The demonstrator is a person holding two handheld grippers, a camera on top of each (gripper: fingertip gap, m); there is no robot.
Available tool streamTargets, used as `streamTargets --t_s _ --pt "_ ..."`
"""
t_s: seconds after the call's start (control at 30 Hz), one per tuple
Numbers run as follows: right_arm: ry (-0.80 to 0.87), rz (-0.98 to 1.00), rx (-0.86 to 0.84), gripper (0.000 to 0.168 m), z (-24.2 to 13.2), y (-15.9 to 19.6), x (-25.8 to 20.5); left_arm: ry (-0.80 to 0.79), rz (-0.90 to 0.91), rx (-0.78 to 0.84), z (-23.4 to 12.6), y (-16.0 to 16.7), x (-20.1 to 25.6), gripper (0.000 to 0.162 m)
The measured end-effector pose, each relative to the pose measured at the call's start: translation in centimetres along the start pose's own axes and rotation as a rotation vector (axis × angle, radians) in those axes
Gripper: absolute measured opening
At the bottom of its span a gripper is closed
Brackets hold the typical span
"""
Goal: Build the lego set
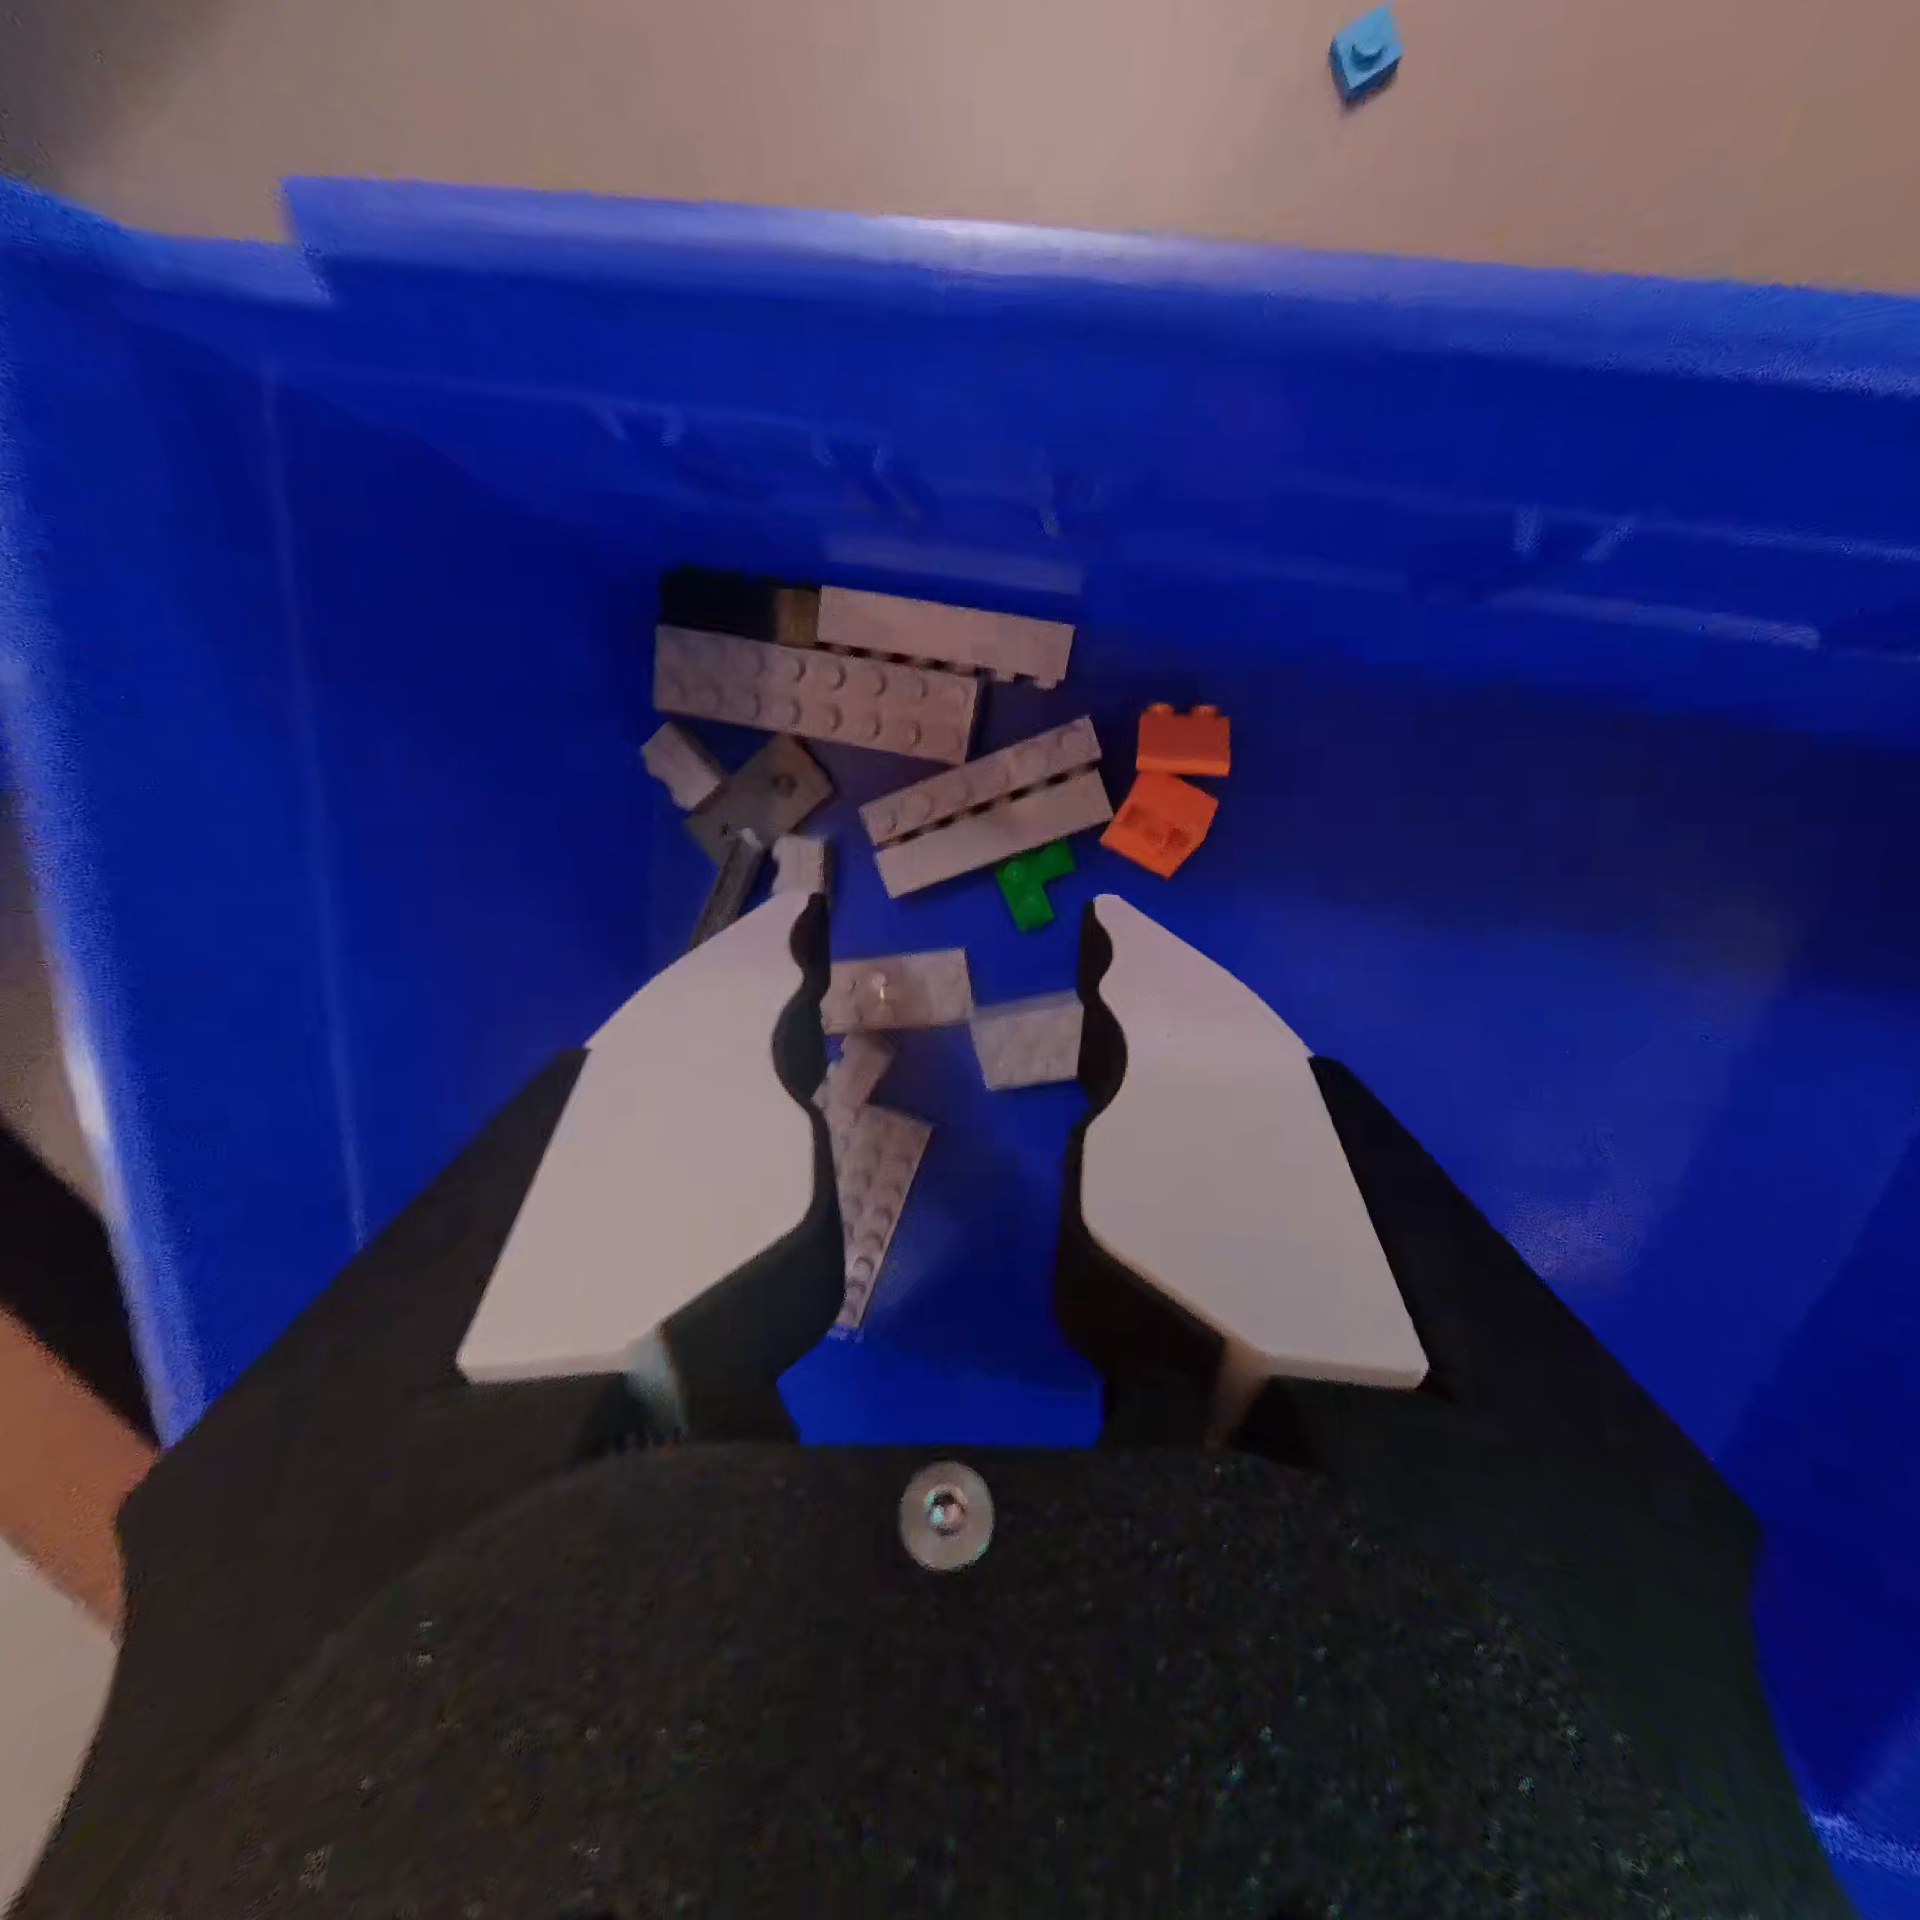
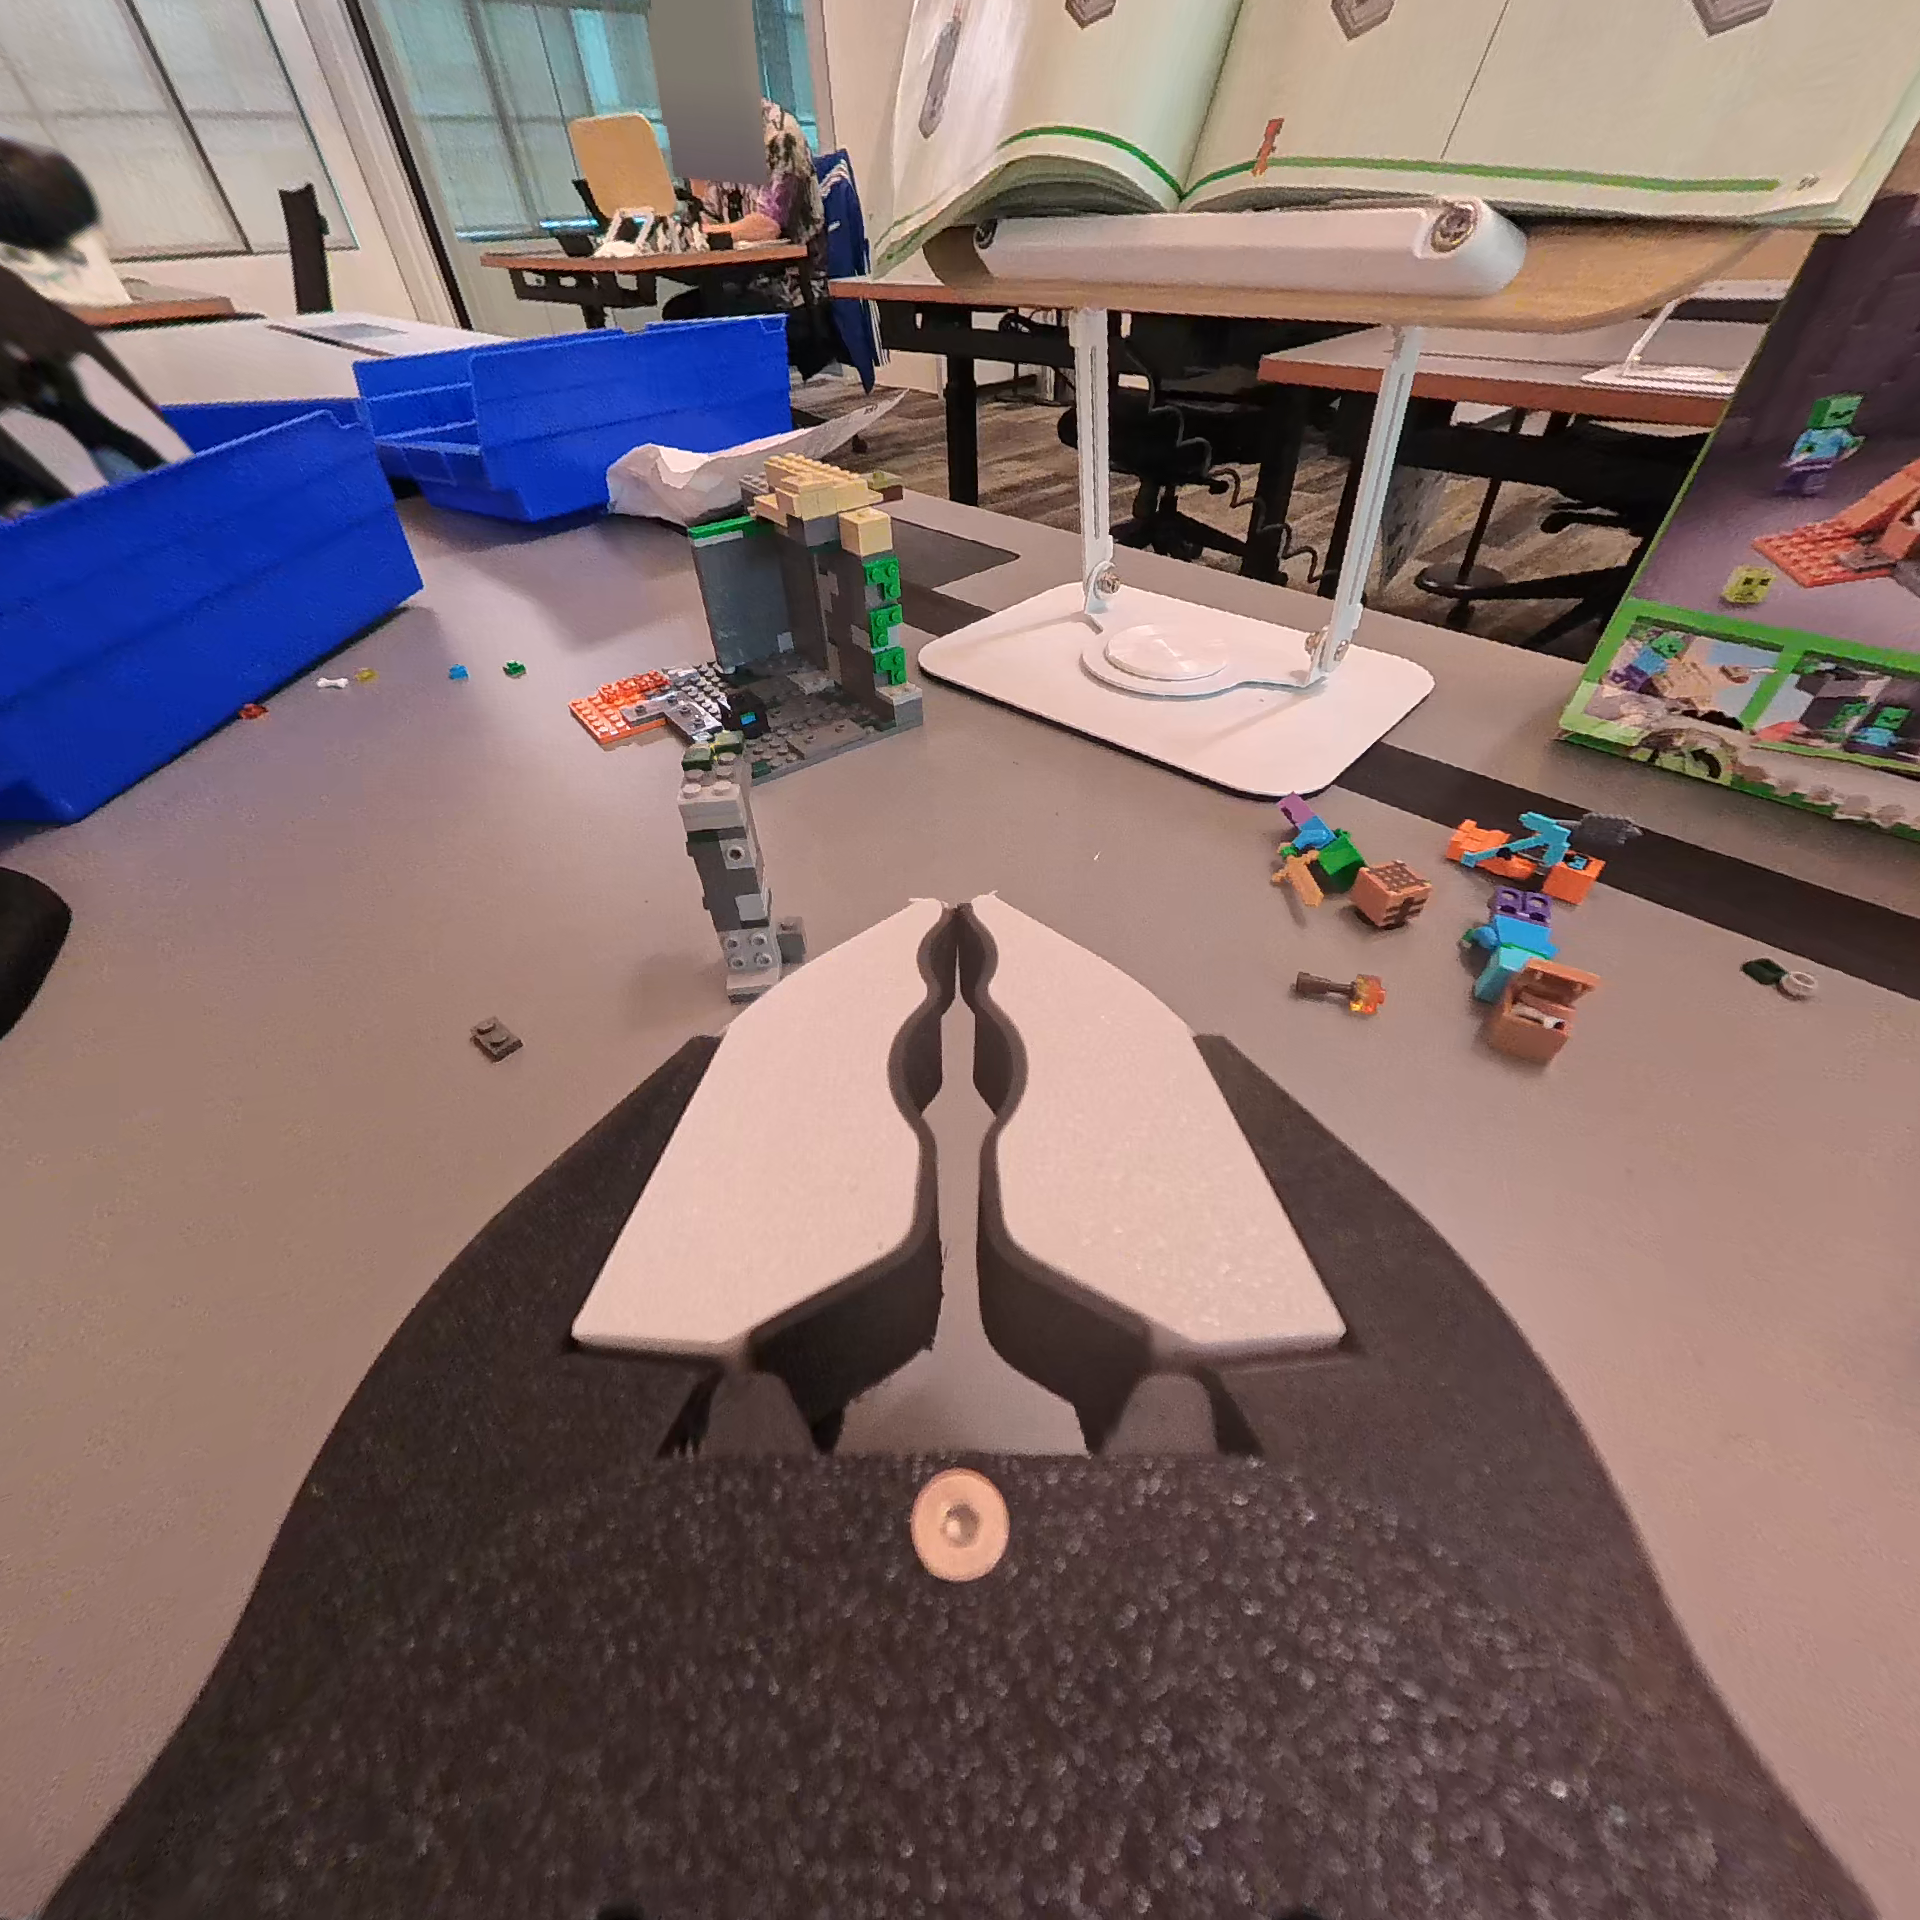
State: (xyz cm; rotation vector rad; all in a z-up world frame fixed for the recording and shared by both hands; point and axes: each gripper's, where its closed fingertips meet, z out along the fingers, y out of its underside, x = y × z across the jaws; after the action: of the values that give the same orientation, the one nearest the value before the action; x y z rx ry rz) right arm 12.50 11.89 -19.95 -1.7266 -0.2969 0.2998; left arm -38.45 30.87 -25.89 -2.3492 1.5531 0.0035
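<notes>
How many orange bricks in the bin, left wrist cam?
2. Both lie on the blue bin floor, right of the grey pile: one orange brick farther back, the other touching it just in front. Others could hide under the grey pieces.

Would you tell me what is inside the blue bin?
The blue bin holds loose grey bricks, two orange pieces and a green piece. The left gripper, open, hides part of the floor.

Glossy blue plastic bin [image 1: 312, 727], matt grey bricks [image 1: 821, 691], grainy black foam gripper [image 2: 956, 909]
</notes>
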Motion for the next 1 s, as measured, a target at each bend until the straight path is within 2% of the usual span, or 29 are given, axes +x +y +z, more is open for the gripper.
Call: streamTargets --t_s 0.13,0.2,0.4,0.53,0.6,0.7,0.9,1.0 --pt "-0.001 0.009 0.000 0.000 -0.1 0.2 0.3 0.026 0.122 -0.050 2.1 -0.1 0.3 0.052" --pt "-0.004 0.013 -0.001 0.000 -0.1 0.3 0.4 0.062 0.175 -0.030 2.3 -0.5 0.8 0.049" --pt "-0.014 0.010 -0.008 0.000 0.0 0.5 0.3 0.171 0.214 -0.038 2.2 0.1 2.4 0.023" --pt "-0.013 0.014 -0.002 0.000 -0.2 0.4 0.5 0.242 0.234 -0.101 0.9 2.2 3.7 0.019" --pt "-0.012 0.019 0.002 0.000 -0.2 0.3 0.5 0.272 0.227 -0.109 -0.6 3.0 4.3 0.012" --pt "-0.014 0.022 0.002 0.000 -0.1 0.3 0.5 0.324 0.200 -0.095 -3.5 3.8 5.1 0.013" --pt "-0.025 0.014 -0.003 0.000 0.1 0.3 0.1 0.228 0.169 -0.085 -5.8 4.9 3.0 0.018" --pt "-0.024 0.016 0.001 0.000 0.0 0.2 0.1 0.061 0.143 -0.083 -5.3 4.7 -0.5 0.025"
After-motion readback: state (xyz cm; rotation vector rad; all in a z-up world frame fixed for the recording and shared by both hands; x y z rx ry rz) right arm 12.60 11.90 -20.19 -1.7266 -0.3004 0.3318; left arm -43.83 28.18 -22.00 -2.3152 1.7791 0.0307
